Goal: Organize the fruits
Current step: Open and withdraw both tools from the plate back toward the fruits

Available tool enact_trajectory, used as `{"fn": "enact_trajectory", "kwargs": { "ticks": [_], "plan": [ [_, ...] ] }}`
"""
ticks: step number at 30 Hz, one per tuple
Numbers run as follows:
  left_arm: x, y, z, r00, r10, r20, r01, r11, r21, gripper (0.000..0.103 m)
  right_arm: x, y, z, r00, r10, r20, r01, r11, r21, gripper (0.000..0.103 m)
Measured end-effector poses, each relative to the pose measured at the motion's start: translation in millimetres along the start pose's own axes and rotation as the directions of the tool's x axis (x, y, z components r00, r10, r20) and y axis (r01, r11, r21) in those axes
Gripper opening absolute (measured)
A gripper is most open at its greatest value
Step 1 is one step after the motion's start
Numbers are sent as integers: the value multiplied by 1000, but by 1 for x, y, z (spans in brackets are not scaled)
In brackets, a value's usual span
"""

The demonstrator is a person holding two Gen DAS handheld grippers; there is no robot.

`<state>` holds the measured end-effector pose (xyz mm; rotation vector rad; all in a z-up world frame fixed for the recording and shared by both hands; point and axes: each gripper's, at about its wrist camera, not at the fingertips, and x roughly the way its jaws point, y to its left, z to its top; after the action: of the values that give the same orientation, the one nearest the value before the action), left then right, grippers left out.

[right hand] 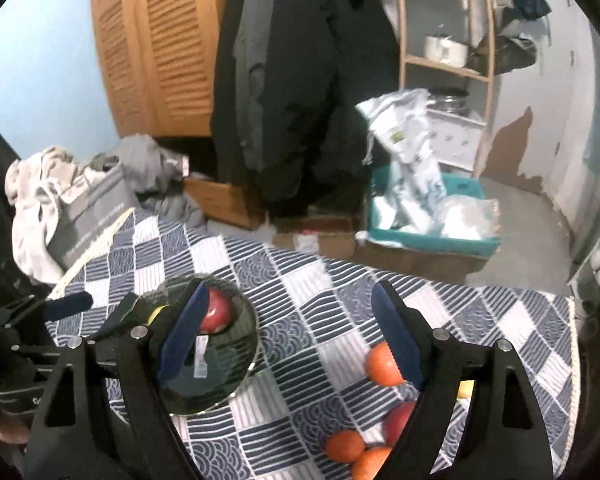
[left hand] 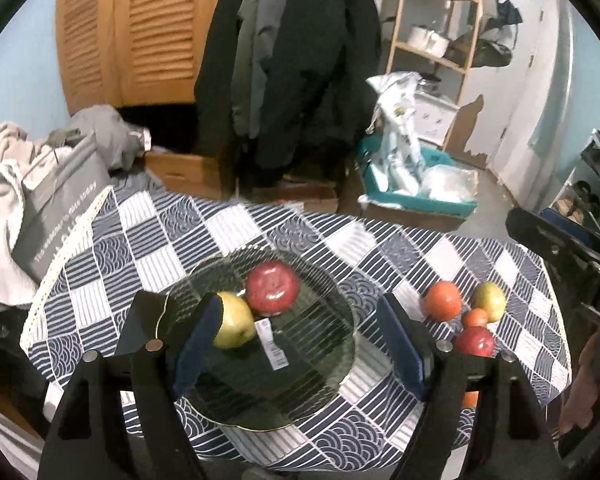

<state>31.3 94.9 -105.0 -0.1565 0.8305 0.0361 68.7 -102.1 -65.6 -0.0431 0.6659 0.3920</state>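
Observation:
A glass plate on the checked tablecloth holds a red apple and a yellow-green apple. My left gripper is open and empty above the plate, fingers either side of it. To the right lie an orange, a yellow-green apple, a small orange and a red apple. My right gripper is open and empty above the cloth. The plate is at its left finger; oranges and a red apple lie by its right finger.
A grey box and piled clothes sit at the table's left edge. Behind the table hang dark coats; a teal bin with bags and a wooden shelf stand on the floor.

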Motion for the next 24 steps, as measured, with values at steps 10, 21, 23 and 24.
{"fn": "enact_trajectory", "kwargs": {
  "ticks": [10,21,23,24],
  "plan": [
    [-22,-32,5,998,-52,45,49,997,58,84,-45,-25,-7,998,-38,57,38,999,-2,87],
    [-40,-66,10,989,-119,85,111,989,99,87,-79,-56,-18,993,-72,92,70,997,27,88],
    [-42,-73,10,988,-125,90,115,988,107,87,-83,-62,-21,993,-76,95,73,997,34,88],
    [-42,-76,10,988,-128,90,117,987,110,87,-86,-66,-23,992,-82,98,79,996,36,88]
  ]
}}
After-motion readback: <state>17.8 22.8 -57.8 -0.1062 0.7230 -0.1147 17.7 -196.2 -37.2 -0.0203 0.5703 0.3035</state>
